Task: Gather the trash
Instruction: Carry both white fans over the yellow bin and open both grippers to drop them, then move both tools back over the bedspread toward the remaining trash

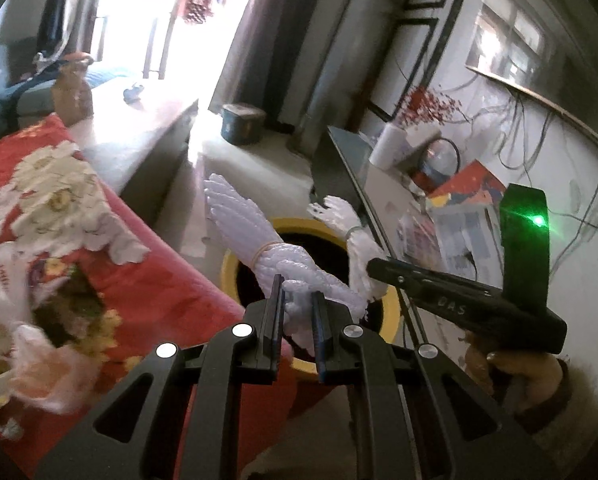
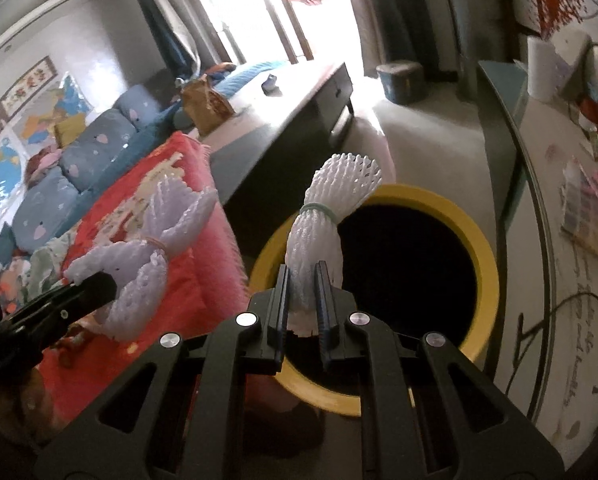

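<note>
A sunlit bedroom with a bright doorway far off, a red flowered blanket [image 1: 99,240] on the left and a cluttered glass-topped table [image 2: 555,208] on the right. Between them on the floor stands a yellow-rimmed bin [image 2: 483,248], dark inside. The left gripper [image 1: 299,304] is clamped on a white foam net bundle [image 1: 259,236], and the right gripper [image 2: 302,284] is clamped on a second foam net bundle [image 2: 331,208], both held over the bin's near rim
</note>
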`<state>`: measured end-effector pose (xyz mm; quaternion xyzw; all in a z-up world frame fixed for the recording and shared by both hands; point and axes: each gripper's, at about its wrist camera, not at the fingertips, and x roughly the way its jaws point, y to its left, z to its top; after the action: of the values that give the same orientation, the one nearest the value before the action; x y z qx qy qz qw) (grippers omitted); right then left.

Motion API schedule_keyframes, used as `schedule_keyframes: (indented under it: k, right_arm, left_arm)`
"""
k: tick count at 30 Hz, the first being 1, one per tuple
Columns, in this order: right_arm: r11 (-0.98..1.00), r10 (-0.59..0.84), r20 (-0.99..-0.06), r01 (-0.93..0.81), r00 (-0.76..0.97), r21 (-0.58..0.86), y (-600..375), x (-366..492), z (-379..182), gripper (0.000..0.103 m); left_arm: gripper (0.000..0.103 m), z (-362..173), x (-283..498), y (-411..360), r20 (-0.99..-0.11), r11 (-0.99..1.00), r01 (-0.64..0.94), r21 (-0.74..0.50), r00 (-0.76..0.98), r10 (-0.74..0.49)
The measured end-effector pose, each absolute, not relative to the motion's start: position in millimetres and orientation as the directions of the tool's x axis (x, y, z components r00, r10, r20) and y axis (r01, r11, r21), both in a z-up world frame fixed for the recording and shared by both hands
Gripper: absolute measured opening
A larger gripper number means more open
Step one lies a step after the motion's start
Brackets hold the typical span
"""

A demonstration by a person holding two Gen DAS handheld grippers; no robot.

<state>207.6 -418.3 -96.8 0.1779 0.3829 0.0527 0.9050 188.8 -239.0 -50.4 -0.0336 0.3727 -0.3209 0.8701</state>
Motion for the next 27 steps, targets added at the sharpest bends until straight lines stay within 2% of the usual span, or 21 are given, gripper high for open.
schedule_keyframes:
  k: [4, 5, 6, 7, 8, 9, 12, 15, 27]
  right_arm:
    - [0.926, 0.216, -0.694, 0.08, 0.686, 0.368, -432.1, 211.1, -111.5, 0.014]
    - [0.926, 0.209, -0.7, 0.091, 0.683, 0.366, -436.1, 212.2, -114.5, 0.024]
    - [0.927, 0.189, -0.707, 0.115, 0.681, 0.358, -439.8, 212.8, -117.6, 0.036]
    - [0.927, 0.159, -0.715, 0.146, 0.681, 0.345, -444.5, 212.5, -120.6, 0.042]
    - [0.926, 0.143, -0.715, 0.163, 0.684, 0.341, -448.3, 211.2, -122.5, 0.047]
    - [0.923, 0.135, -0.71, 0.173, 0.691, 0.344, -451.7, 209.7, -123.3, 0.049]
    - [0.926, 0.109, -0.703, 0.185, 0.703, 0.328, -454.6, 207.6, -122.7, 0.057]
    - [0.929, 0.112, -0.684, 0.168, 0.721, 0.33, -449.8, 205.3, -118.3, 0.061]
    - [0.945, 0.222, -0.568, -0.032, 0.792, 0.324, -393.8, 191.2, -77.1, 0.07]
  left_arm:
    - [0.015, -66.2, 196.5, -255.7, -0.641, 0.771, 0.555, -0.313, 0.475, -0.603]
    - [0.022, -72.1, 199.8, -260.0, -0.647, 0.769, 0.555, -0.316, 0.467, -0.603]
    - [0.036, -76.8, 202.4, -262.6, -0.651, 0.771, 0.554, -0.315, 0.464, -0.6]
    - [0.044, -82.1, 205.5, -265.6, -0.658, 0.771, 0.554, -0.314, 0.459, -0.597]
    - [0.062, -85.6, 207.8, -266.7, -0.663, 0.777, 0.548, -0.309, 0.462, -0.59]
    - [0.076, -87.4, 209.5, -266.0, -0.666, 0.786, 0.539, -0.303, 0.47, -0.58]
    - [0.091, -87.2, 210.9, -262.0, -0.659, 0.799, 0.523, -0.296, 0.493, -0.568]
    - [0.095, -80.0, 207.0, -254.0, -0.639, 0.815, 0.511, -0.273, 0.537, -0.55]
    - [0.096, -42.5, 183.2, -196.6, -0.565, 0.894, 0.395, -0.212, 0.697, -0.442]
